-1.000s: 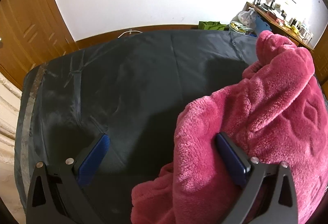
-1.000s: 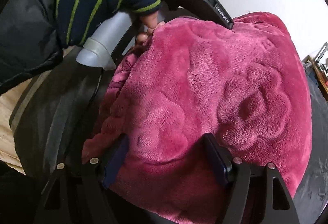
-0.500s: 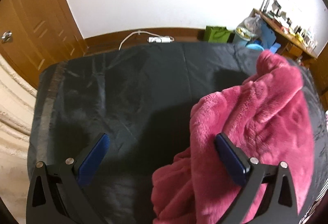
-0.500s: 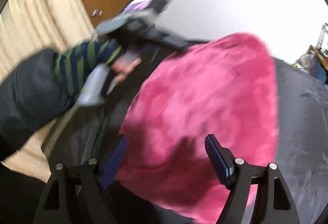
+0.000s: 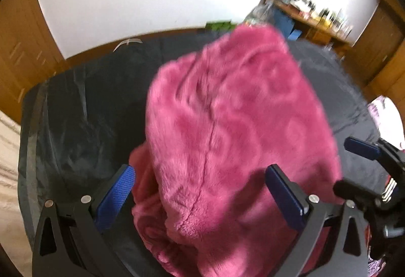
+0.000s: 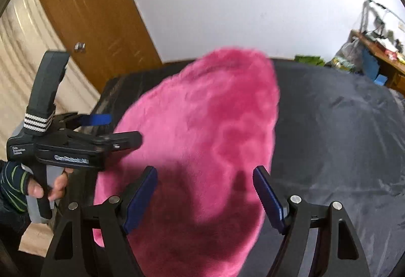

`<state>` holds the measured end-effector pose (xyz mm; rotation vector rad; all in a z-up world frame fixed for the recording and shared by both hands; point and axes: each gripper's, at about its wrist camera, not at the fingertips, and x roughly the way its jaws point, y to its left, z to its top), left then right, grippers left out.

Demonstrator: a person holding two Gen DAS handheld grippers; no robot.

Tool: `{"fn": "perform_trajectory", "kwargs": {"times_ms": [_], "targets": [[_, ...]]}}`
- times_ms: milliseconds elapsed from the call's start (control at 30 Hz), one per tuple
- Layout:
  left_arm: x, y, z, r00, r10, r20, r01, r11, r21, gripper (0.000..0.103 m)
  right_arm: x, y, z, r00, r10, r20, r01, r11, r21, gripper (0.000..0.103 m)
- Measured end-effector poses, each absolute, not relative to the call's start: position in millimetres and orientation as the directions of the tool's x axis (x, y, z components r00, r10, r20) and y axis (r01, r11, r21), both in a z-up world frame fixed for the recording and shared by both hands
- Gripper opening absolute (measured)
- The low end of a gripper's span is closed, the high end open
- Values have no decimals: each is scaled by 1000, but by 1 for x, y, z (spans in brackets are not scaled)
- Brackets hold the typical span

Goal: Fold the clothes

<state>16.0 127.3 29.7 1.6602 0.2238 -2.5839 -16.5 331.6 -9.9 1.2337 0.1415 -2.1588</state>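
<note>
A pink fleece garment (image 5: pixel 233 125) lies bunched in a thick pile on a dark grey sheet (image 5: pixel 83 110). It also fills the middle of the right wrist view (image 6: pixel 202 140). My left gripper (image 5: pixel 202 197) is open, its blue pads on either side of the pile's near end, gripping nothing. My right gripper (image 6: pixel 205 197) is open too, hovering over the pile's near edge. The left gripper also shows at the left of the right wrist view (image 6: pixel 95 120), held by a hand in a striped sleeve. The right gripper's blue fingertip (image 5: pixel 362 149) shows at the right of the left wrist view.
The dark sheet (image 6: pixel 341 125) covers a bed that spreads right and far of the pile. A wooden door (image 6: pixel 88 23) and a beige curtain (image 6: pixel 22 54) stand at the left. A cluttered desk (image 5: pixel 311 21) and a green bag (image 6: pixel 307 59) lie beyond the bed's far side.
Both grippers pulled back and up from the garment, which dropped onto the sheet. The left gripper swung right, so the pile now sits between its open jaws.
</note>
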Motion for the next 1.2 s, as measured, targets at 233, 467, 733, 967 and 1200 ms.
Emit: {"fn": "perform_trajectory", "kwargs": {"times_ms": [233,467,733,967,1200], "targets": [[8,109,-8,-386,124,-914,179,-962,-206,103,-23,311,-48,-318,-423,-848,607,-778,161,81],[4,112,-20,-418,121,-900,161,-965,-205,103,-21,285,-83,-318,-358,-878,658,-750,67,103],[7,109,-20,-436,118,-892,177,-961,-214,103,-18,288,-82,-324,-372,-870,659,-748,75,103],[20,93,1,-430,116,-895,236,-943,-236,103,-20,335,-51,-322,-491,-809,580,-778,241,103],[34,54,8,-463,141,-875,299,-905,-304,103,-34,384,-44,-356,-541,-762,500,-799,334,103]]}}
